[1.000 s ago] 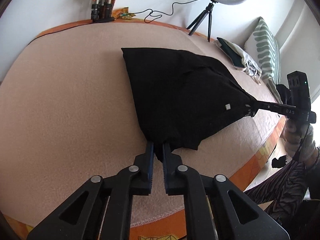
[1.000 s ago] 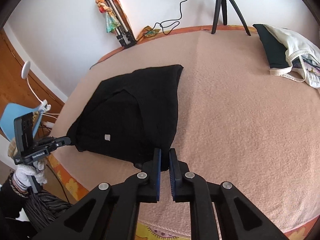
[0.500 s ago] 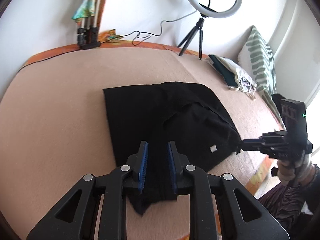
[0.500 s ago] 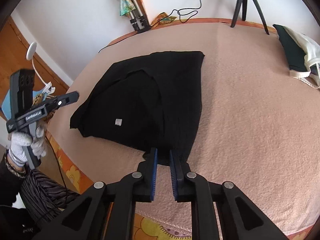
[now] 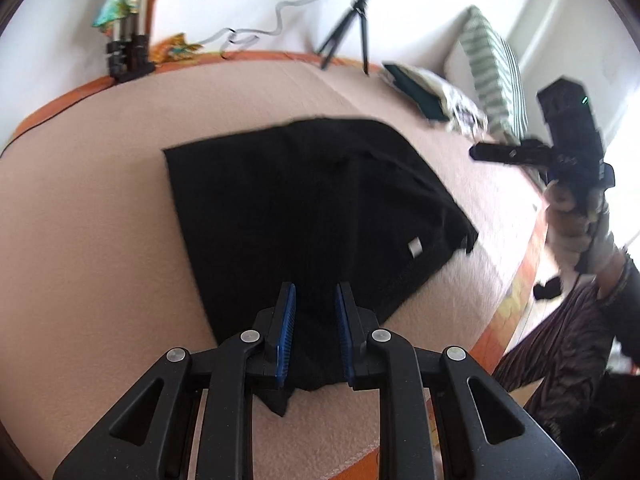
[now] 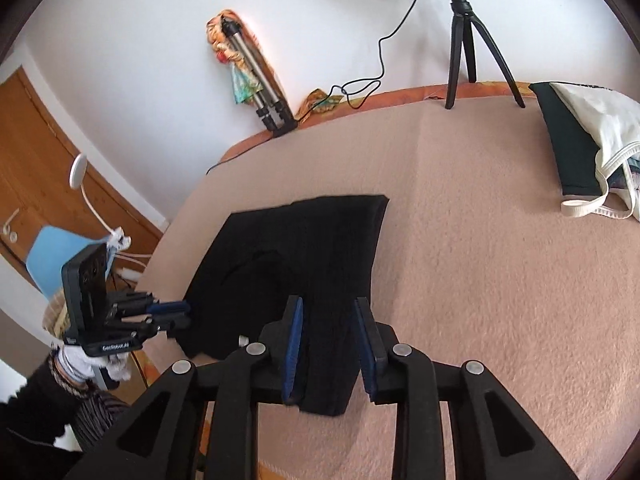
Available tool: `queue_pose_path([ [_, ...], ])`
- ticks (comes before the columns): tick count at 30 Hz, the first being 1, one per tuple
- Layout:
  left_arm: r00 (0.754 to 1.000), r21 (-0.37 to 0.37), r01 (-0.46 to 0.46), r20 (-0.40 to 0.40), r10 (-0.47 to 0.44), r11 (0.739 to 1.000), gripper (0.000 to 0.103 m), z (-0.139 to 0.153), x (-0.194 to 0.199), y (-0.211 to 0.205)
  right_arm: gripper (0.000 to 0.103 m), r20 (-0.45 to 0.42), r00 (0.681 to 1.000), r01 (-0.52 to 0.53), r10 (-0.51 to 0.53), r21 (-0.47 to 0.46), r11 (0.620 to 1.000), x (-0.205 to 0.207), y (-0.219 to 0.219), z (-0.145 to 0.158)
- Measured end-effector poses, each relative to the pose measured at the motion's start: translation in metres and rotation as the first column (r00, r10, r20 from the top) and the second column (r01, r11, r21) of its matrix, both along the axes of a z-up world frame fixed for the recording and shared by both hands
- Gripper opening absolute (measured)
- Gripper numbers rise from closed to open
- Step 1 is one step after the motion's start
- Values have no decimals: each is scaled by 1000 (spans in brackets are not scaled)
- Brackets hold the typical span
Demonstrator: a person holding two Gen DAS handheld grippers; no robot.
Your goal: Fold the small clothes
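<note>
On the bed (image 6: 500,280), the black garment (image 5: 304,216) is laid folded over once and released, both the left tool (image 5: 315,334) and right tool (image 6: 329,346) just opened off it, further folds judged outstanding.

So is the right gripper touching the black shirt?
Apart. The left wrist view shows the right gripper lifted well clear of the shirt, bare blanket between them.

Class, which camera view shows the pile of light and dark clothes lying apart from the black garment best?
The right wrist view: the pile of clothes is sharp, its white straps visible. The left wrist view shows the same pile blurred and smaller, beside a striped pillow.
</note>
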State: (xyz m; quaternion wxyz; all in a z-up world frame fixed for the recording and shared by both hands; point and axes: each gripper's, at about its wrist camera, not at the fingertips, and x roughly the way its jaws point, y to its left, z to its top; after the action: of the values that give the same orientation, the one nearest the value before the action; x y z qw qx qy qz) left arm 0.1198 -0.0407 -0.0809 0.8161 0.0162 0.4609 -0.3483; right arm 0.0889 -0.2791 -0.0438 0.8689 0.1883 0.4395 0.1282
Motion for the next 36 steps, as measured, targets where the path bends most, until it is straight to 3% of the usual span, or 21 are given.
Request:
queue_pose_path([
  [2,996,-44,-93,6,93,995,35,7,15,13,29,-11,999,30,-30,32,999,21,-9,-6],
  [4,980,-102,-199,-9,199,975,44,12,33,27,29,-30,998,59,-58,59,996,41,-16,-15],
  [9,929,-195,-367,-128,347,910,44,1,73,50,30,-85,992,104,-94,118,988,76,-23,-36],
  [17,892,-211,-433,-244,381,877,44,-24,108,53,29,-125,987,121,-100,176,977,109,-24,-52],
  [24,881,-207,-443,-280,381,872,44,-37,118,42,25,-159,980,156,-117,263,952,131,-25,-68],
  [27,882,-222,-448,-271,386,866,41,-37,122,40,17,-156,981,150,-114,241,959,136,-18,-69],
  [28,885,-228,-444,-260,385,866,33,-36,122,39,15,-155,981,152,-116,241,959,136,-17,-70],
  [29,889,-236,-440,-253,382,867,17,-35,123,38,11,-153,981,155,-119,245,957,136,-17,-70],
  [31,895,-228,-430,-233,380,873,4,-35,124,34,4,-141,982,154,-122,245,957,136,-17,-69],
  [36,890,-206,-451,-173,421,868,2,-31,126,34,0,-84,986,159,-145,191,969,135,-17,-56],
])
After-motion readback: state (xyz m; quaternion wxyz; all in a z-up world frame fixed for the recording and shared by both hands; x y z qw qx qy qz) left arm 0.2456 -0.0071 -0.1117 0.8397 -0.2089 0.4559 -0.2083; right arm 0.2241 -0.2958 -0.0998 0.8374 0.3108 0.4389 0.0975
